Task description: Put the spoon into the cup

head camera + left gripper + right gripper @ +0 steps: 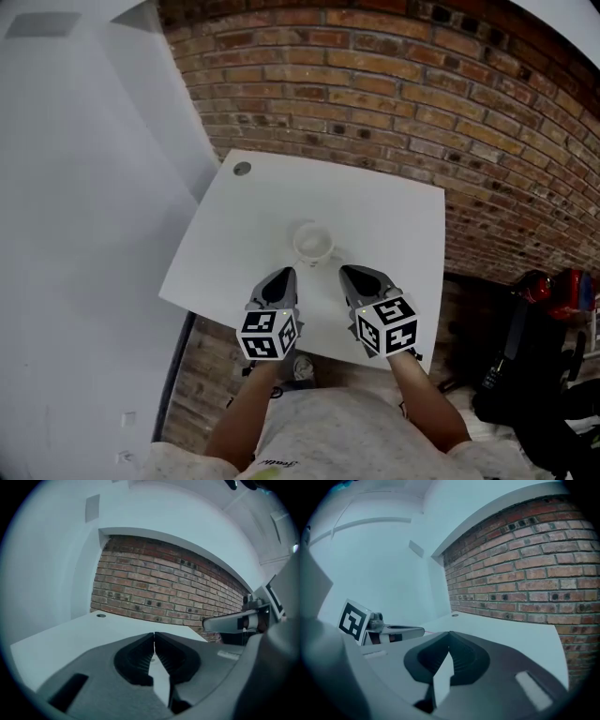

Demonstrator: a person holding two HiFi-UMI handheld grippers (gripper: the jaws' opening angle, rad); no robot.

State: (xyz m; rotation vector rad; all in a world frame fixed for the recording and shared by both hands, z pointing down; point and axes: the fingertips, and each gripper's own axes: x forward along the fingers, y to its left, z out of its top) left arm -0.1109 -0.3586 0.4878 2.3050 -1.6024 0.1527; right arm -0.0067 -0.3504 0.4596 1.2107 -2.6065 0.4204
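Left gripper [281, 274] and right gripper [350, 273]: jaws closed tip to tip, nothing held. The cup [312, 242] stands on the worktop [398, 225] just ahead, between both jaw pairs.

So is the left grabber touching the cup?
Apart. The head view shows bare table between the left gripper and the cup; the left gripper view shows shut jaws with no cup at them.

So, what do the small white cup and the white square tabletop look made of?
Small white cup: probably thin plastic or paper, matte, judging by its thin rim; too small to settle. White square tabletop: smooth matte laminate or painted board, flat and even.
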